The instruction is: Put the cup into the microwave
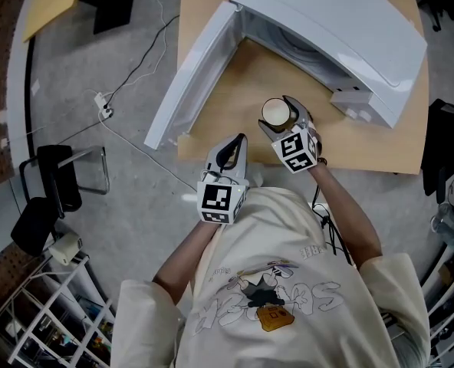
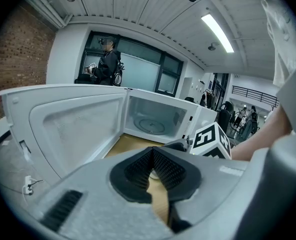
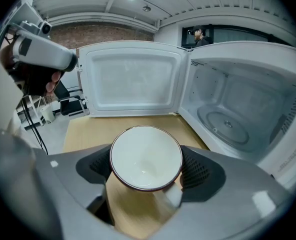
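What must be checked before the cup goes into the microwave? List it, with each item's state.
1. Microwave door open: ok, swung wide.
2. Turntable bare: ok, nothing on it.
3. Cup between the pads of the right hand-held gripper: ok, a pad at each side.
4. Grip firm enough to lift: cannot tell.
5. Left hand-held gripper out of the way: ok, shut, empty, nearer the person than the cup.
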